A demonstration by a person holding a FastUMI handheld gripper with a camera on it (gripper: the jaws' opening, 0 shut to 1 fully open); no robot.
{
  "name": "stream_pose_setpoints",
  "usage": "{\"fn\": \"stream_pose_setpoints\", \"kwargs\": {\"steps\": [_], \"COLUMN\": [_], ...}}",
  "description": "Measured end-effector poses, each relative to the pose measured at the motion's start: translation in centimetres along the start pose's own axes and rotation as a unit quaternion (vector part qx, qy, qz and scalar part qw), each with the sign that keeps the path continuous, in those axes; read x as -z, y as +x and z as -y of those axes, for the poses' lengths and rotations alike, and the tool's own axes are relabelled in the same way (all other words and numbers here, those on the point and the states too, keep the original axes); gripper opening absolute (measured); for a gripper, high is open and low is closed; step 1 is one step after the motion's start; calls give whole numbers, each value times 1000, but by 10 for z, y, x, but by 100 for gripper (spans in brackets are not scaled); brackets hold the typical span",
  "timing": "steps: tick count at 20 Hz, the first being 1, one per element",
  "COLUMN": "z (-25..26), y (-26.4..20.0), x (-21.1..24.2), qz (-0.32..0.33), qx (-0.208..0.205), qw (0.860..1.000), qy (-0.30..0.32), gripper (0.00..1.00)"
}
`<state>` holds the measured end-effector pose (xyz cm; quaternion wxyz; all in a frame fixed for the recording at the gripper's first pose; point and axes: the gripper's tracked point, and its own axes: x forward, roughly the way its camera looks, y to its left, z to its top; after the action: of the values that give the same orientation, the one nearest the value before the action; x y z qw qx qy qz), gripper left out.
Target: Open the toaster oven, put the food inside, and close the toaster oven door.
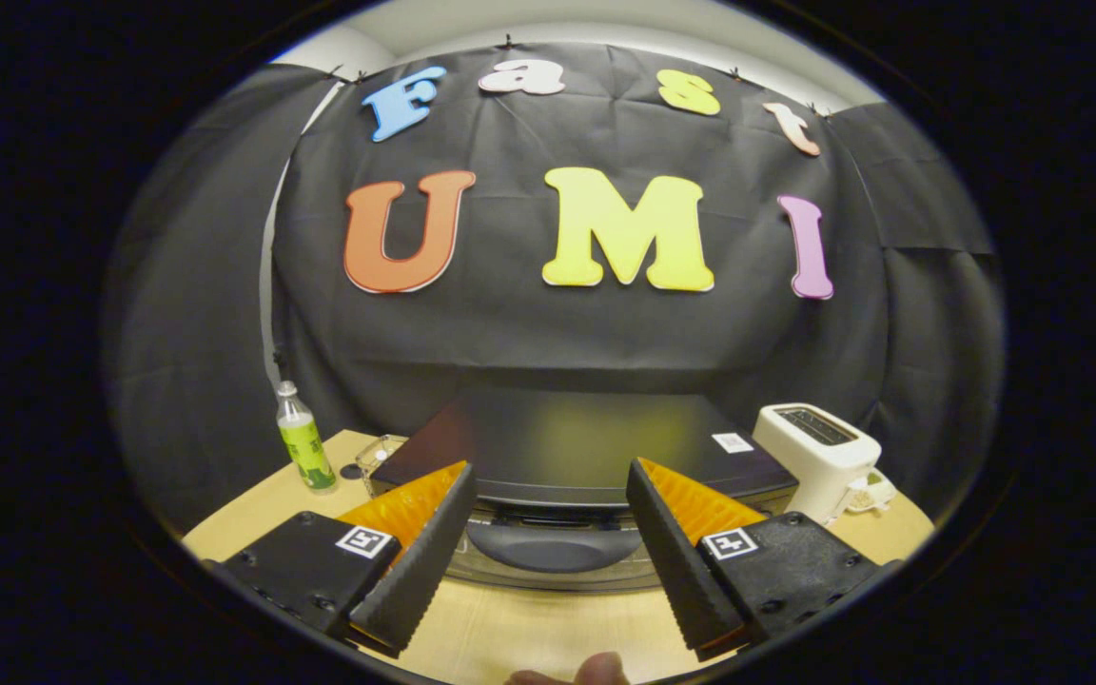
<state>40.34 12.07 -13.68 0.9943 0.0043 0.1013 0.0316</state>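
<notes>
The counter (pixel 510 637) is a pale wooden surface that carries everything in the booth, and the toaster oven (pixel 577 442) is the largest thing on it, a dark box with a flat glossy top seen from slightly above. Its door faces the camera and looks closed, with a curved dark handle (pixel 553 547) running across the front below the top edge. A small white label (pixel 732 442) sits on the top of the toaster oven near its right rear corner. Just beside the toaster oven on its right stands a white slot toaster (pixel 819 457), its slots facing up, with a small white object (pixel 871 495) touching its right lower side that is too small to identify. To the left of the toaster oven, close to its front left corner, sits a small clear container (pixel 379 459), and further left of that a plastic bottle (pixel 305 447) with a green label stands upright near the counter's edge. The tongs (pixel 550 599) are released, with the two fingers spread wide apart and nothing between them; they hover in front of the toaster oven, one finger at each side of the door handle, neither touching it. In front of the toaster oven, below the tongs, a fingertip (pixel 596 671) of the person shows at the counter's near edge.
</notes>
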Motion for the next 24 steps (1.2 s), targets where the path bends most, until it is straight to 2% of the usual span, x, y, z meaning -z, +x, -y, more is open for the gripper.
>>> {"fn": "stream_pose_setpoints", "kwargs": {"steps": [4,10,14,24], "z": [8,10,9,8], "y": [18,19,5,-62], "x": [25,31,40,87], "qz": [-18,3,5,-79], "qx": [7,15,-6,6], "qw": [1000,1000,1000,996], "qy": [23,0,-10,-51], "gripper": [100,100,100,100]}}
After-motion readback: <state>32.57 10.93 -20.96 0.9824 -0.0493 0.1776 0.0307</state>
